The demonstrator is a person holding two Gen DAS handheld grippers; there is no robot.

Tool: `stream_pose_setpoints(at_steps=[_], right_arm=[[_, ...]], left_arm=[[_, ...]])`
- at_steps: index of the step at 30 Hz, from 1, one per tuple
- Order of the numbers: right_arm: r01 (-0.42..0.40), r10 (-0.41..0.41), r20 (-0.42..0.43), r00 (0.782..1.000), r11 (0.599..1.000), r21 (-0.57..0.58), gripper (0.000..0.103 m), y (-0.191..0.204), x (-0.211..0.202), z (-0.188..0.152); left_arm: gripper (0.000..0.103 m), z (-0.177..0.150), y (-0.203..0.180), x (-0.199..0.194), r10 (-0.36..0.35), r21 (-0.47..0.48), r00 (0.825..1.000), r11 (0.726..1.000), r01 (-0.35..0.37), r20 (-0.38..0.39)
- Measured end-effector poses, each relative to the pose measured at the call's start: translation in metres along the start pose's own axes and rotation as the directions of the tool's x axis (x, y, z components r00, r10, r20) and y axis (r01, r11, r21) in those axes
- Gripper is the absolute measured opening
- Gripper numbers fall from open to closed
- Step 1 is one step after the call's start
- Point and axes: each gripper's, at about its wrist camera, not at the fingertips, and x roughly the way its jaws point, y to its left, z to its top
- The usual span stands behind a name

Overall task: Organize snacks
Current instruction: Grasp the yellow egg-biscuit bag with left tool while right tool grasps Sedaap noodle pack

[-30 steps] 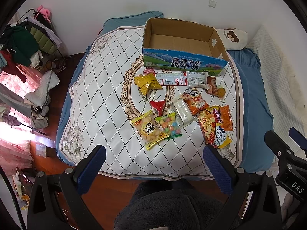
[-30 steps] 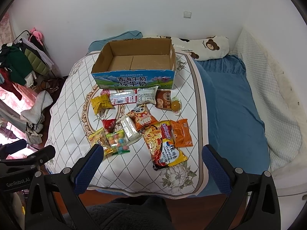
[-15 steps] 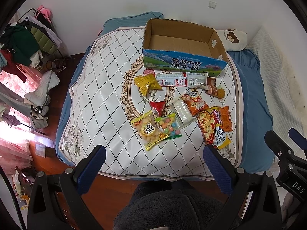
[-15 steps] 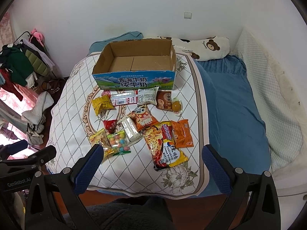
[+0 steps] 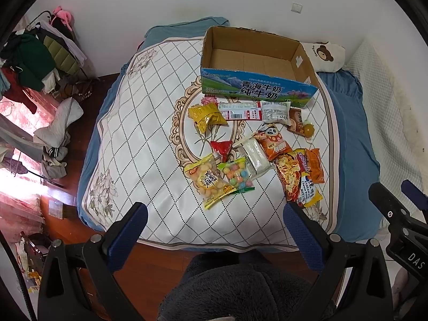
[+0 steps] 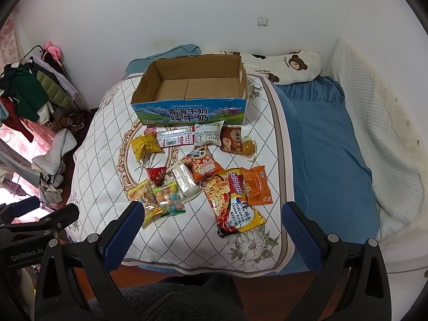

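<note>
- The bed (image 5: 128, 144), with a diamond-patterned quilt over a blue sheet, carries everything; the snacks lie loose in a cluster on the quilt, none yet packed.
- The cardboard box (image 6: 149, 91) stands open and empty at the far end of the quilt, just behind the back row of snacks. I judge it the likely place to gather them, so the task looks to be at its very start.
- The left tool (image 5: 214, 230) hangs above the near edge of the bed, jaws spread wide with nothing between them, well short of any packet.
- The right tool (image 6: 211, 224) is likewise wide open and empty, near the foot of the cluster.
- The long noodle packet (image 6: 230, 203) is the biggest snack and lies nearest the right tool, partly overlapping the orange packet (image 6: 256, 184) beside it.
- The biscuit bag (image 5: 206, 179) and the coloured-candy bag (image 5: 238, 174) lie side by side, touching, nearest the left tool.
- Smaller pieces sit further back: the yellow packet (image 5: 206, 115), the red triangular packet (image 5: 222, 147) and a round yellow jelly cup (image 6: 248, 147) close to the box.
- The next move, as I judge it, calls for lowering one tool onto a near packet, pinching a free edge of the thin wrapper without catching its neighbour or the quilt.
</note>
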Motion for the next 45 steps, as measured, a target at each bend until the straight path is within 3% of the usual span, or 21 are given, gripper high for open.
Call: stream_pose_setpoints(at_steps=[6,15,18,23,28,30,31,33,36,39,42,45], right_arm=[[0.012,-0.011,-0.025,1.0,0.999,0.05,0.103,-0.015,0.026,-0.001],[0.035,-0.017,-0.18,0.984,0.995,0.097,0.103,-0.04,0.162,-0.01],[0.044,-0.026,-0.236,0.971,0.996,0.074,0.103,-0.042,0.208,-0.015],[0.045,-0.034,-0.321,0.946,0.999,0.028,0.103,-0.041,0.272,-0.021],[0.01,-0.019,-0.355,0.935,1.0,-0.028,0.102,-0.033,0.312,-0.023],[-0.003,-0.009,-0.364,0.931,0.999,-0.032,0.101,-0.032,0.324,-0.024],[-0.014,0.001,-0.37,0.929,0.999,-0.032,0.099,-0.031,0.331,-0.025],[0.019,-0.036,-0.381,0.924,0.999,-0.05,0.094,-0.029,0.34,-0.028],[0.031,-0.046,-0.387,0.921,0.998,-0.045,0.088,-0.029,0.343,-0.03],[0.032,-0.026,-0.443,0.896,0.999,0.006,0.086,-0.029,0.344,-0.034],[0.0,0.036,-0.502,0.864,0.997,0.071,0.086,-0.027,0.347,-0.038],[-0.022,0.068,-0.507,0.859,0.995,0.095,0.087,-0.026,0.346,-0.039]], left_arm=[[0.103,0.005,0.019,0.027,-0.006,-0.062,0.999,0.998,0.004,-0.031],[0.103,0.02,0.053,0.148,0.003,-0.172,0.979,0.984,-0.039,-0.205],[0.103,0.023,0.06,0.199,-0.032,-0.214,0.955,0.976,-0.034,-0.296],[0.101,0.018,0.068,0.276,-0.202,-0.357,0.885,0.933,0.043,-0.42],[0.071,0.007,0.077,0.322,-0.269,-0.449,0.853,0.892,0.046,-0.447],[0.061,0.003,0.079,0.326,-0.276,-0.442,0.854,0.895,0.061,-0.441],[0.059,0.002,0.078,0.325,-0.253,-0.409,0.861,0.911,0.059,-0.44],[0.059,0.001,0.071,0.319,-0.176,-0.292,0.883,0.955,0.047,-0.435],[0.059,0.0,0.058,0.306,-0.03,-0.089,0.913,0.996,-0.007,-0.407],[0.06,-0.004,0.052,0.3,0.037,0.019,0.921,0.999,-0.032,-0.388],[0.061,-0.007,0.054,0.301,0.022,0.012,0.919,1.0,-0.019,-0.394],[0.063,-0.012,0.06,0.312,-0.027,-0.041,0.908,0.999,0.01,-0.418]])
